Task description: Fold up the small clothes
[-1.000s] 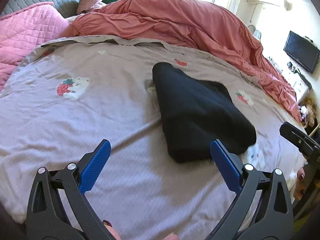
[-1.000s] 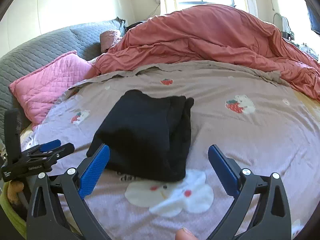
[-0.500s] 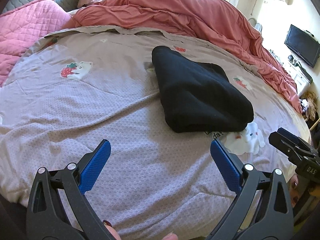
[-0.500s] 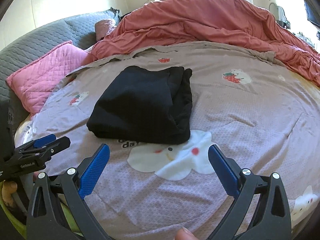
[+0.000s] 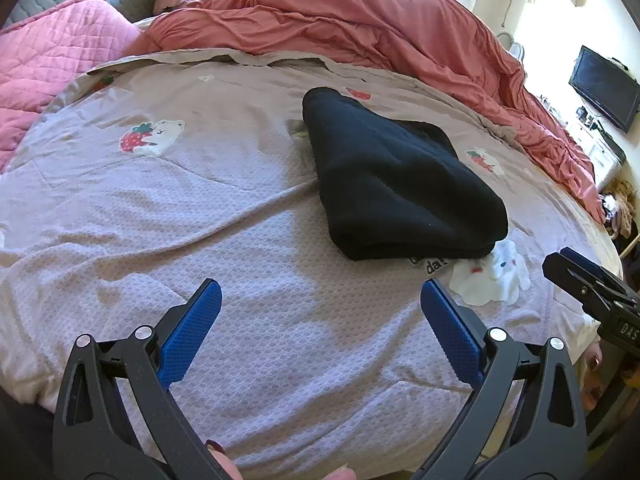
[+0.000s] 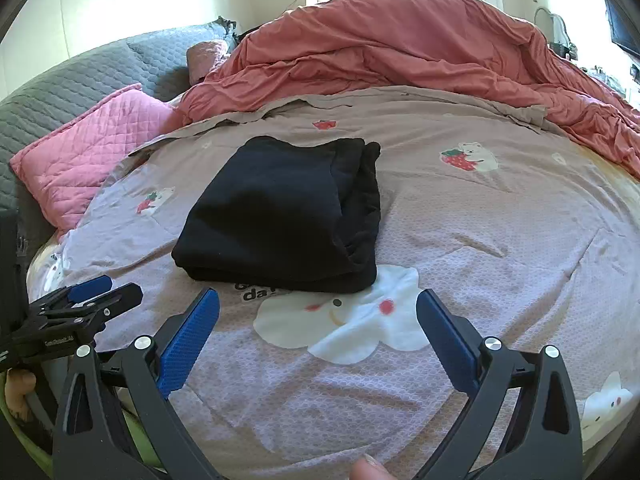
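A black garment [image 5: 392, 184] lies folded into a thick bundle on the lilac bedspread [image 5: 200, 208]; it also shows in the right wrist view [image 6: 284, 216]. My left gripper [image 5: 320, 300] is open and empty, above the bedspread, short of the garment's near edge. My right gripper [image 6: 318, 308] is open and empty, just in front of the garment, over a white cloud print. Each gripper shows at the edge of the other's view: the right one [image 5: 588, 284] and the left one [image 6: 80, 304].
A rumpled salmon duvet [image 6: 420, 60] is piled along the far side of the bed. A pink quilted pillow [image 6: 88, 152] and grey headboard [image 6: 80, 76] are at the left. A TV [image 5: 604, 88] hangs on the wall at the right.
Both grippers have drawn back from the folded garment toward the near edge of the bed. The garment lies still and both stay open.
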`<state>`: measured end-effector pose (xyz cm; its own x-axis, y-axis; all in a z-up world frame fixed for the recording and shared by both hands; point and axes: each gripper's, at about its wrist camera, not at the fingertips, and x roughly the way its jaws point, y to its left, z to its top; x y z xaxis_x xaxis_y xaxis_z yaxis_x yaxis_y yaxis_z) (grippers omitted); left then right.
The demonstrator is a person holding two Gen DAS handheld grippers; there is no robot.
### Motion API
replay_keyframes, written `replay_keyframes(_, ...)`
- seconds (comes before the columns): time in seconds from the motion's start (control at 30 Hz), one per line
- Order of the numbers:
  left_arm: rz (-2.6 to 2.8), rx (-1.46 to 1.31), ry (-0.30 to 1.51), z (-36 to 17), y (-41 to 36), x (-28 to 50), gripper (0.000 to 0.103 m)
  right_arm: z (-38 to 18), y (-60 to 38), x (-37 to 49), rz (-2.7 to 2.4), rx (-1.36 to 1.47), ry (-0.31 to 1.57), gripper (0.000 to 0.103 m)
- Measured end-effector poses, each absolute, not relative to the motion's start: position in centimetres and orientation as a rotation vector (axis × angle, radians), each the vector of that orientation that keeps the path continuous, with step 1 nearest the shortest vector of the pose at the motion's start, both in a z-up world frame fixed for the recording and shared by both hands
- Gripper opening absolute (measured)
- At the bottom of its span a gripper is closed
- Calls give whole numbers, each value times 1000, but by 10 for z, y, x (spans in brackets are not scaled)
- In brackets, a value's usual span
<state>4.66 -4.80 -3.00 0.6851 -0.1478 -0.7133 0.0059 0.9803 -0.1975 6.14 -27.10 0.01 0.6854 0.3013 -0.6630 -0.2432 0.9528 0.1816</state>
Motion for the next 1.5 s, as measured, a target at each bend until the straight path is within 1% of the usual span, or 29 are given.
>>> replay_keyframes(1.5,-44,-172,837,-32,-43,47,93,-2,-275,56,289,75,766,98)
